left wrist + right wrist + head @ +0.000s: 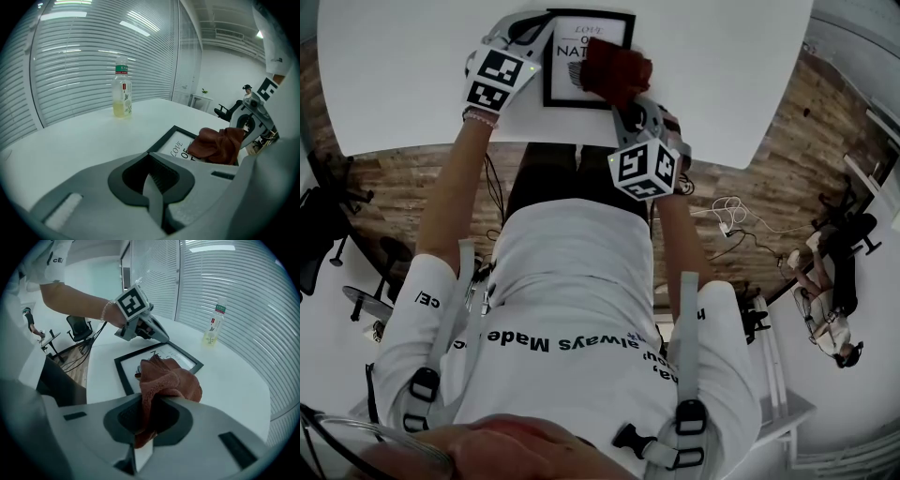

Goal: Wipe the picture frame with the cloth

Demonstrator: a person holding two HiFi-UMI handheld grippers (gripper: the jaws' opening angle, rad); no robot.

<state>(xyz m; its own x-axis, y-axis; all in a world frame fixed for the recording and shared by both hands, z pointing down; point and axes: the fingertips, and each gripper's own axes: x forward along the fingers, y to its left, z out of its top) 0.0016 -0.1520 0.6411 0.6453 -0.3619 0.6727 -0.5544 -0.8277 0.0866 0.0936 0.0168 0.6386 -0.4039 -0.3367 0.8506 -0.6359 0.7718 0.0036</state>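
A black picture frame (pixel 551 58) with a white printed sheet lies flat near the front edge of the white table (pixel 412 66). My right gripper (pixel 623 98) is shut on a bunched red-brown cloth (pixel 617 67), which rests on the frame's right part. In the right gripper view the cloth (pixel 168 378) spills from the jaws of my right gripper (pixel 143 427) onto the frame (pixel 124 373). My left gripper (pixel 536 36) is at the frame's left edge, its jaws together with nothing seen between them. In its own view my left gripper (pixel 154 187) sits beside the frame's corner (pixel 161 143).
A clear drink bottle (pixel 122 93) with a green cap stands upright farther back on the table, also in the right gripper view (pixel 213 329). Window blinds (pixel 93 56) run behind the table. Office chairs (pixel 77 329) and cables (pixel 731 216) are on the wooden floor.
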